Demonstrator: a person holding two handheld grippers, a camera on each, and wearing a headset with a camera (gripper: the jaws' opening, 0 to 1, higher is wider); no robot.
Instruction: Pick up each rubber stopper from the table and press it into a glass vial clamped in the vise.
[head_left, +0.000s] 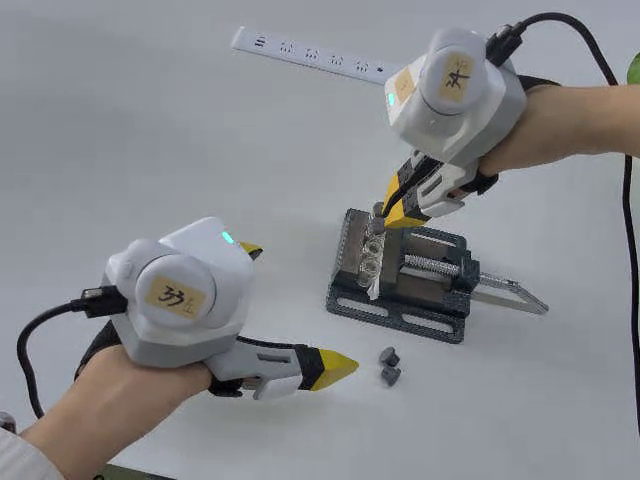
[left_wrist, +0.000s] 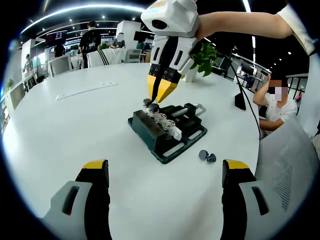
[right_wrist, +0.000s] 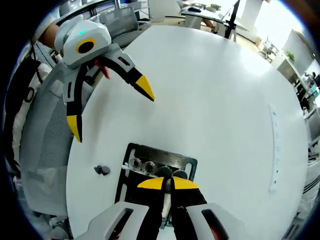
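R tongs (head_left: 392, 215) pitched down over vise (head_left: 400, 295), jaws pinched together, tips at a stopper (right_wrist: 164, 171) atop vials (head_left: 372, 255). L tongs (left_wrist: 165, 167) low, level, spread wide, near two loose stoppers (head_left: 389, 366) on surface (head_left: 150, 120). Stickers: "33" L, "34" R.

White power strip (head_left: 310, 55) lies flat on the table (head_left: 140, 130), towards its far side. Potted green plant (left_wrist: 204, 54) stands near the table's edge. Grey mesh chair (left_wrist: 287, 165) beside the table, seated person (left_wrist: 278, 107) behind it. Further people (left_wrist: 91, 37) standing in background.
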